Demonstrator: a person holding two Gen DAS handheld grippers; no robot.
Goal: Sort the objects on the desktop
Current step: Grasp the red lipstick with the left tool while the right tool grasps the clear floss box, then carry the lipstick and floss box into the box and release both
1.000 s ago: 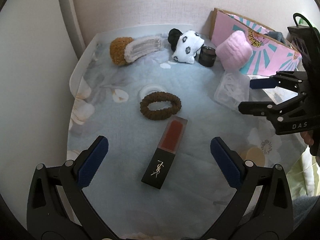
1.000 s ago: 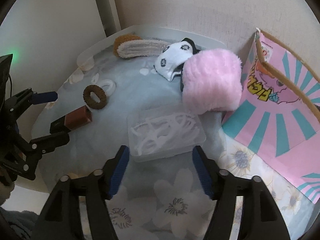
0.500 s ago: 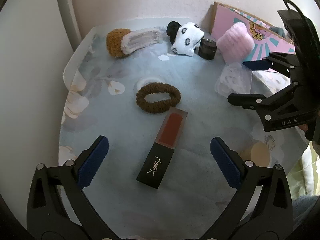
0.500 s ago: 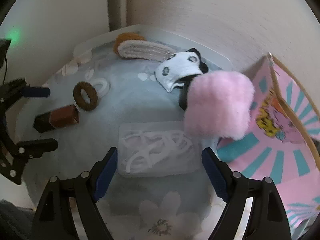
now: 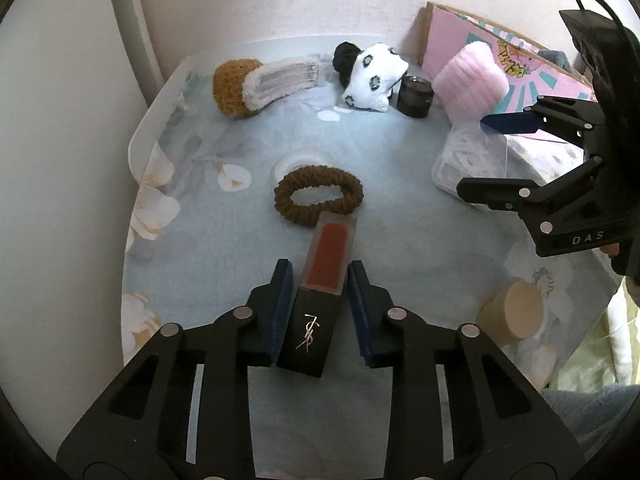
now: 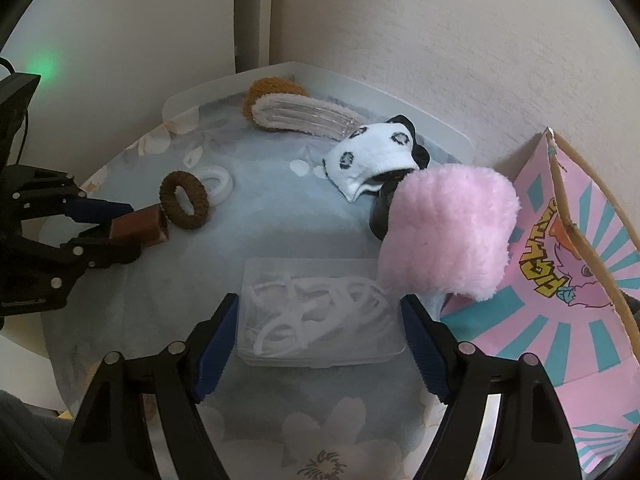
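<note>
Sorting barely begun: table (image 5: 400,152) crowded, pink box (image 6: 560,280) at the right.
Clear case (image 6: 320,320) is framed by the wide-open right tool (image 6: 320,340), untouched. Lipstick (image 5: 316,296) lies between the narrowed left tool (image 5: 318,300) pads; contact cannot be told. Hair tie (image 5: 319,194) is just beyond. A small tan jar (image 5: 514,316) is shown only in the left view.

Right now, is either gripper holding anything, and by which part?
Left gripper has closed around the lipstick at its black cap end. Right gripper holds nothing.
</note>
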